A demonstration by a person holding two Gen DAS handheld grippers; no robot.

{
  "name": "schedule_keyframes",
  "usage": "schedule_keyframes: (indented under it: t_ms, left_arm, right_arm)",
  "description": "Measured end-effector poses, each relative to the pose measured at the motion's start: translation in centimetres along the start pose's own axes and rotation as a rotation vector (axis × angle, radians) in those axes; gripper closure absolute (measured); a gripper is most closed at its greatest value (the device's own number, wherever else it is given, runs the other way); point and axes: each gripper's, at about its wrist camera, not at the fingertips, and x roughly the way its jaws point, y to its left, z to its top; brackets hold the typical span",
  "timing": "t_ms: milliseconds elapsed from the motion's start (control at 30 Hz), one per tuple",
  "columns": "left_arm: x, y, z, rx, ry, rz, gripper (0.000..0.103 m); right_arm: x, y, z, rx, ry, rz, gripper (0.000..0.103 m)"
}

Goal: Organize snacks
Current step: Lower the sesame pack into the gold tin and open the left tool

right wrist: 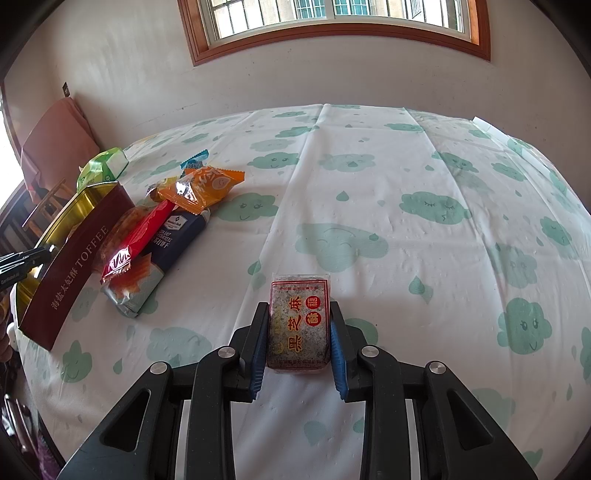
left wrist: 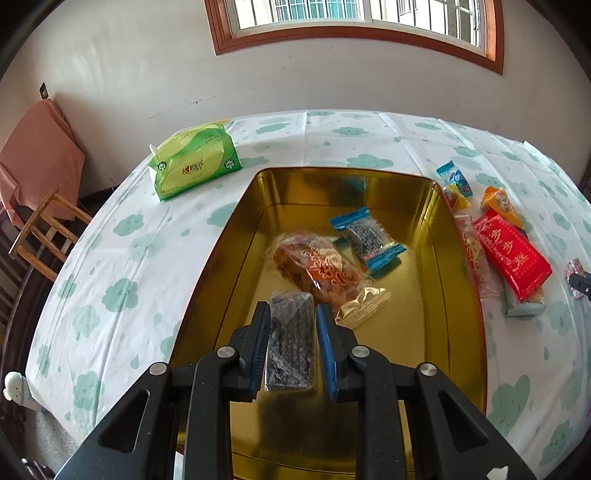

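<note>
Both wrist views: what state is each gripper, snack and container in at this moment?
Left gripper: shut on a dark sesame bar, above the tin.
Right gripper: shut on a red-labelled sesame cake.
Gold tin: open, two packets inside.
Tissue pack: lying on the table.
Snack pile: outside the tin.

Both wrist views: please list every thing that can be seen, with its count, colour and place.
gold tin: one, gold inside, dark red outside, table centre-left
orange snack bag: one, in tin
blue-ended snack: one, in tin
black sesame cake: one, dark, held over tin
labelled sesame cake: one, red-bordered, held above cloth
loose snacks: several, red, orange, navy, blue, beside tin
tissue pack: one, green, far left
tablecloth: one, white, green clouds
chair: one, wooden, left
window: one, brown frame
left hand-held gripper: black, blue pads
right hand-held gripper: same
</note>
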Motion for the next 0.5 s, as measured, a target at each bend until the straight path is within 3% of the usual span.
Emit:
schedule_keyframes:
  t_ms: [300,500]
  left_arm:
    - [-1.8,0.1,0.3,-0.022,-0.045,0.014,0.078]
    - [-5.0,0.3,-0.8,-0.115,-0.089,-0.009,0.078]
  right_arm:
    - [0.0,0.0,0.0,-0.001,0.0,-0.001,0.072]
    - [0.0,0.0,0.0,0.002,0.0,0.002,0.073]
